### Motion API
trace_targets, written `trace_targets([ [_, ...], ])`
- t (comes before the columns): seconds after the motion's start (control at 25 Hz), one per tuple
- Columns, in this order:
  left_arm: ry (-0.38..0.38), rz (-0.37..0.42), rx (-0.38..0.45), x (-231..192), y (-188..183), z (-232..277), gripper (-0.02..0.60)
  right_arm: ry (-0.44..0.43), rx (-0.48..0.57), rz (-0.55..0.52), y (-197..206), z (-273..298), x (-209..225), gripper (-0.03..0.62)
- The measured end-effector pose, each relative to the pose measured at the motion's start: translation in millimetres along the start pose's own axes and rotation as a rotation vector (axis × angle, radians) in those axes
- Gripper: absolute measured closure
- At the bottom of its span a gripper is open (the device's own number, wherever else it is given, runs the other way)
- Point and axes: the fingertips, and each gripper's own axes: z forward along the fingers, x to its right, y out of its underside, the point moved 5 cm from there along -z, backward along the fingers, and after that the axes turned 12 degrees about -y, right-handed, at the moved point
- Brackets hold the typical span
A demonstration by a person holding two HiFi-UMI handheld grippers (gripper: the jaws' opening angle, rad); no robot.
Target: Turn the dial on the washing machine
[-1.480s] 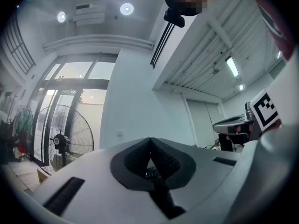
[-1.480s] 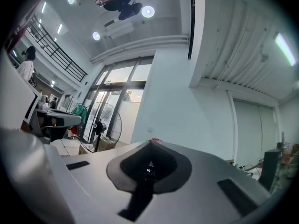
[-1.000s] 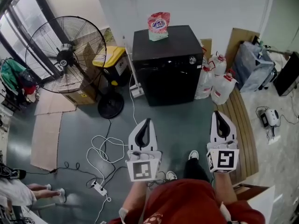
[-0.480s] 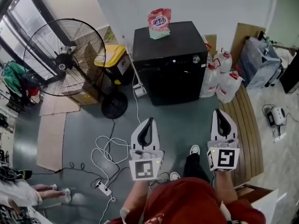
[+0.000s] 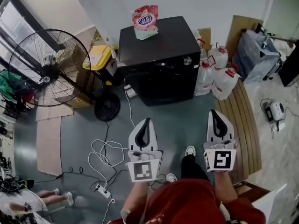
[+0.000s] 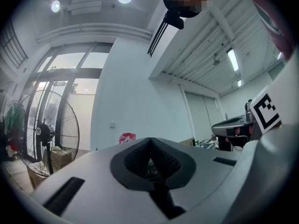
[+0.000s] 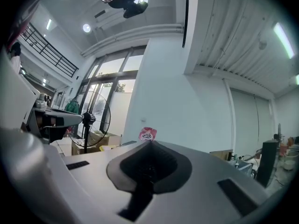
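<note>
**Q:** Head view, left to right: what is marked?

**A:** Large black round-caged floor fan (image 5: 46,71) at ten o'clock. White left gripper (image 5: 147,121), jaws pressed together, empty. Black box-shaped washing machine (image 5: 159,55) at twelve, well apart, with its small round silver dial (image 5: 187,60) at the front's upper right corner.

**Q:** And the white right gripper (image 5: 214,113)?

**A:** Jaws closed on nothing; the dial lies at eleven o'clock from it.

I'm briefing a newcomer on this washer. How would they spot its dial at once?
Find the black washing machine against the white wall, a pink detergent bag on top. On its front upper edge, at the right end nearest the white jugs, sits the dial: the only round silvery knob on that dark front.
</note>
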Motion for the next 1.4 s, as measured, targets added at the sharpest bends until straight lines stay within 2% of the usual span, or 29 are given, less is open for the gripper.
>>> trace_targets([
  [0.28,-0.01,0.005,-0.046,28,32,70,0.572,-0.011,-0.048,0.036,35,55,55,0.586],
  [0.6,0.0,0.016,-0.067,76,46,144,0.572,-0.044,-0.064,0.057,57,104,124,0.586],
  [0.88,-0.02,0.052,-0.079,108,62,199,0.572,-0.059,-0.035,0.052,71,148,180,0.586],
  [1.08,-0.033,0.071,-0.083,110,81,226,0.572,-0.059,-0.073,0.026,90,170,202,0.586],
  [1.4,-0.023,0.016,-0.128,85,138,285,0.572,-0.049,-0.116,0.008,129,239,202,0.586],
])
